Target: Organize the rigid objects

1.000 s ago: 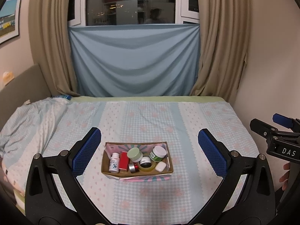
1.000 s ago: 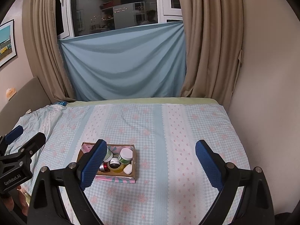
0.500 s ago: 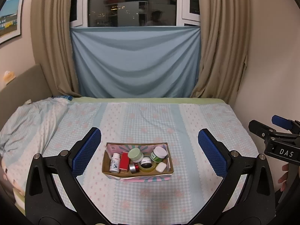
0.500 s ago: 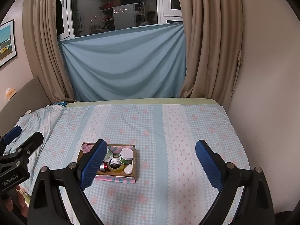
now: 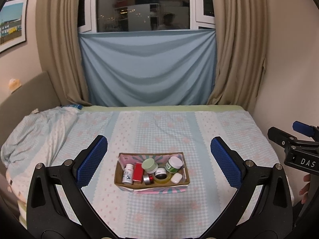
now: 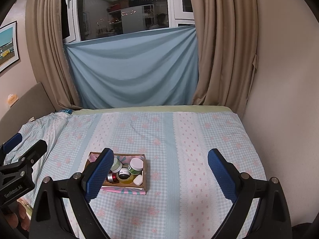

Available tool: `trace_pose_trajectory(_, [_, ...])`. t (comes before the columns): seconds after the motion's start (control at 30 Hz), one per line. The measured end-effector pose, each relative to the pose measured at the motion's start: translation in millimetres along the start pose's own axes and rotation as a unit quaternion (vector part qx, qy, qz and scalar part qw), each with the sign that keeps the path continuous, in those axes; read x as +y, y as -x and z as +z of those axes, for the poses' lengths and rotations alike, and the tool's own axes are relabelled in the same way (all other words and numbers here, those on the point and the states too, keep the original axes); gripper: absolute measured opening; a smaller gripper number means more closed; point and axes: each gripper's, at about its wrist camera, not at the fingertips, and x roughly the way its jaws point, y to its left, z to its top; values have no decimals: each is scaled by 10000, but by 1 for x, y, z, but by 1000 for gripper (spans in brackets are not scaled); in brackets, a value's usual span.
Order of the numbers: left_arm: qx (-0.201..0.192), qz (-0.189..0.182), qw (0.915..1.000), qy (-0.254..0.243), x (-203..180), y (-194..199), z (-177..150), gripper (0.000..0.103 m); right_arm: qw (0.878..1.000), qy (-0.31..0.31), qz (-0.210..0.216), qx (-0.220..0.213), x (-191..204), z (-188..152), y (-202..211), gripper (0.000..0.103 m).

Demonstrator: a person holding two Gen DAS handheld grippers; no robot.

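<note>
- We find the left gripper [image 5: 158,160] and the right gripper [image 6: 160,169] both held above the near part of the bed [image 5: 229,131], jaws wide apart, holding nothing
- The cardboard box [image 5: 151,185] sits on the sheet, near centre, well short of either gripper; it holds a white bottle [image 5: 127,173], a red box [image 5: 138,173], a pale green jar [image 5: 149,165], a white-lidded jar [image 5: 174,164], a tape roll [image 5: 162,178] and a white case [image 5: 176,178]
- Risk, in our judgement: the items are packed touching, so a finger entering could knock a neighbour over
- The soft bedding may let the light box tilt or slide under a push
- Round lids may slip from a shallow pinch
</note>
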Motion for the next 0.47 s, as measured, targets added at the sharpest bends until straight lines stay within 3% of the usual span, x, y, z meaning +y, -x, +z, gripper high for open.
trace_pose_trajectory(0.47, [-262,-102,9996,11,3,12,0,103,10000,-43,18,49,11,-2,-1,94])
